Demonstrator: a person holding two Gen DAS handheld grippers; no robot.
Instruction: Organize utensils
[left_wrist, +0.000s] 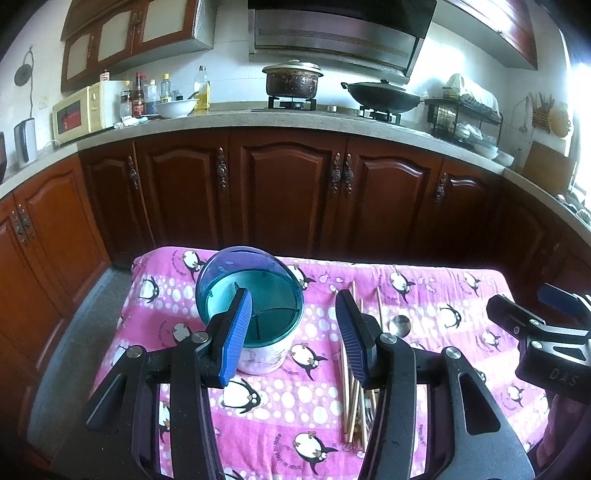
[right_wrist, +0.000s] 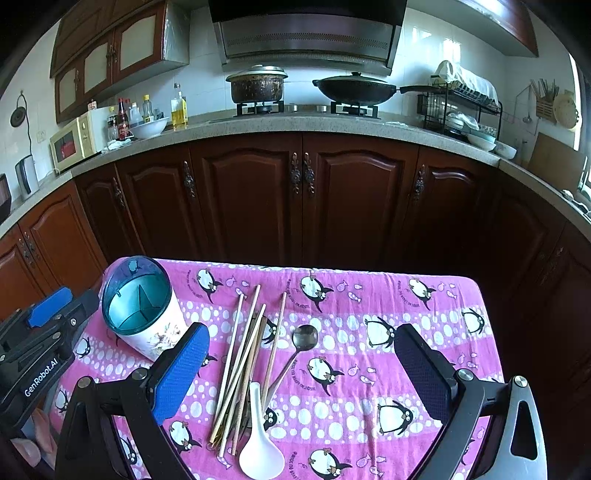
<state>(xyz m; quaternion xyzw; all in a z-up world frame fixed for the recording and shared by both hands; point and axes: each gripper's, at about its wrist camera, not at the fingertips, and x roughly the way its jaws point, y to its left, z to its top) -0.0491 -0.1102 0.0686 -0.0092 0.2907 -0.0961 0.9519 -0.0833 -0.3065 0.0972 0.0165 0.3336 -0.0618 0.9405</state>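
My left tongs (left_wrist: 293, 332) hang released, the utensil holder (left_wrist: 255, 314) just ahead by their left finger. Between my two tongs lie the wooden chopsticks (right_wrist: 240, 365), a white soup spoon (right_wrist: 258, 446) and a metal spoon (right_wrist: 301, 345) on the penguin-cloth tabletop (right_wrist: 424, 306); something darker, perhaps a fork, hides beneath the chopsticks. My right tongs (right_wrist: 303, 373) gape wide, empty.

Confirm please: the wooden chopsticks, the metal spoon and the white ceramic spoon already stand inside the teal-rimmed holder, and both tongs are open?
Not quite. The right wrist view shows the wooden chopsticks, metal spoon and white ceramic spoon lying on the pink penguin cloth, beside the empty teal-rimmed holder. Both tongs are open.
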